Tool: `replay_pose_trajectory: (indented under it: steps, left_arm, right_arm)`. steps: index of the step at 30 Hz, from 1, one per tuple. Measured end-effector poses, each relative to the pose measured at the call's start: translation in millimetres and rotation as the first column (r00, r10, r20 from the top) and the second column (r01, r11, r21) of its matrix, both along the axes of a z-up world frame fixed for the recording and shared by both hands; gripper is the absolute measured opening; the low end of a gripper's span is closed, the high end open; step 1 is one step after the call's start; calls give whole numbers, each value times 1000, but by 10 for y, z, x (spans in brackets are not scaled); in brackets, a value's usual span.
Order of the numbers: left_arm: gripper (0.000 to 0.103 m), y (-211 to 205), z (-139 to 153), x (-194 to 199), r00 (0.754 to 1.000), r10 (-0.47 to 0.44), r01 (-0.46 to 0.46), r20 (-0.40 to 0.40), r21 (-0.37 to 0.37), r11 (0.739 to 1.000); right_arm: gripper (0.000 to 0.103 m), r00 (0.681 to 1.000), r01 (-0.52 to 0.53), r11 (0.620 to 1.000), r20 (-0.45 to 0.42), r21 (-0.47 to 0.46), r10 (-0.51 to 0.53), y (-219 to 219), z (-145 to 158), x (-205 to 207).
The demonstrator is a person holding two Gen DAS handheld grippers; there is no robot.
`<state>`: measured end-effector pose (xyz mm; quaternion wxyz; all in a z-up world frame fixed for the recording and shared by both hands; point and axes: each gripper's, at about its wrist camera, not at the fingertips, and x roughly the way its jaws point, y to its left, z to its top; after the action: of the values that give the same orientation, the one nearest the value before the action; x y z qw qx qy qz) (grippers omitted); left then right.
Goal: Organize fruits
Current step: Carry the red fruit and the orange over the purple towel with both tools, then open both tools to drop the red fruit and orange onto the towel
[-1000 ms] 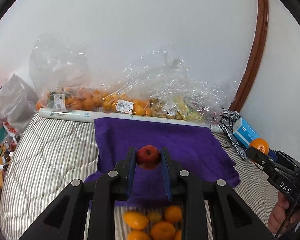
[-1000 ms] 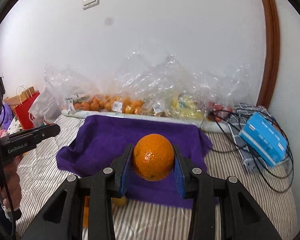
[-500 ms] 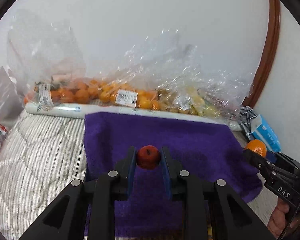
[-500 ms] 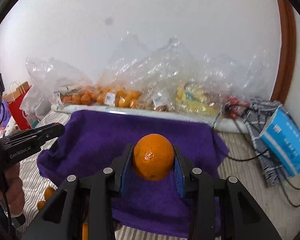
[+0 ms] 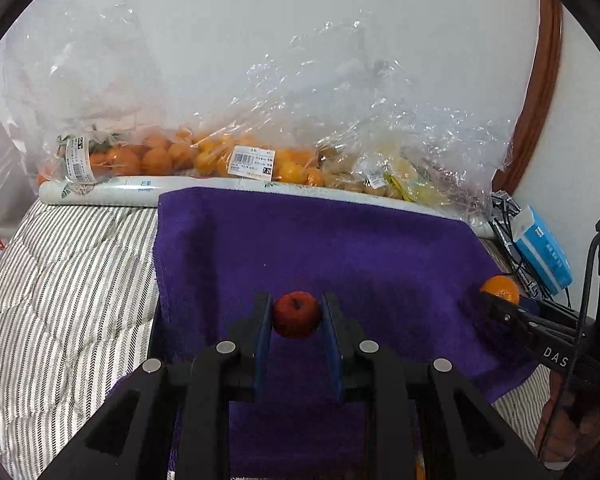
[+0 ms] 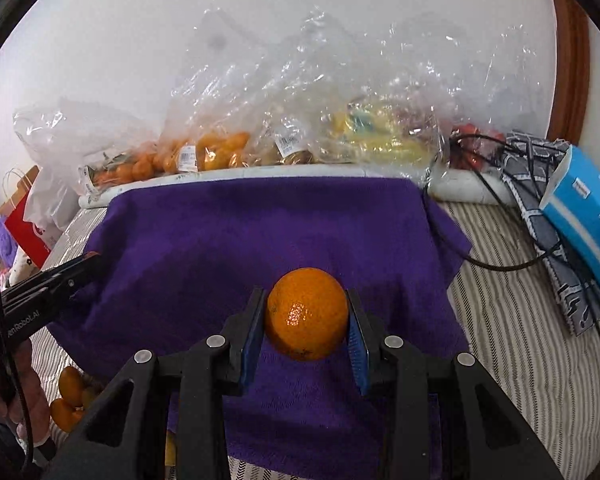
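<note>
Left wrist view
Left gripper [image 5: 296, 312]: clenched on a small red fruit [image 5: 297, 314], both blue pads pressing its sides.
Red fruit place: above the purple towel [image 5: 320, 240], lower middle of the view.
Right gripper [image 5: 500, 294]: at 3 o'clock, grasping an orange [image 5: 499, 288] over the towel's right edge.
Bed [image 5: 60, 280]: striped cover, at 9 o'clock from the towel.
Fruit bags [image 5: 260, 152]: clear plastic, at 12 o'clock, along the wall.

Right wrist view
Right gripper [image 6: 307, 316]: clenched on the orange [image 6: 307, 314], held between both pads.
Orange place: over the purple towel [image 6: 260, 232], near its front half.
Left gripper [image 6: 94, 258]: at 9 o'clock, its tip over the towel's left edge.
Loose oranges [image 6: 70, 396]: at 8 o'clock, on the bed.
Blue box [image 6: 584, 208]: at 3 o'clock, beside black cables [image 6: 500, 264].
</note>
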<state>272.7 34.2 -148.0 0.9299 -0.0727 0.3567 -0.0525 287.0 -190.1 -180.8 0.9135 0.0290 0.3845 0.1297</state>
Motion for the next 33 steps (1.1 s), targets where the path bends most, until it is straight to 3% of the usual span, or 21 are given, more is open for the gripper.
replay_pose_trajectory:
  steps: [8,16,21,25,33]
  left_arm:
    - [23,37,-142,113,995,-11,11,-99,0,1000]
    - [23,97,-194,136,992,2,-7,-128,-33,999]
    - [24,76,-162,125,994,-2,-1,-113,-28,1000]
    - [44,69,-93,73,997,-7,4,-78,-33,999]
    - [53,-2,183,-113,999,23,-24,34,18,1000]
  right_arm:
    - [38,999,-30,999,-13,-44,29,132,-92,18]
    - [38,999,-29,998,-18,-63,28,169,-123,24]
    - [39,999,-30,996,8,-80,31,173,-83,-20]
    - [52,999,-34,995,39,-92,38,177,-18,-83]
    - [59,988,-50,993,140,-110,65,252,201,-275]
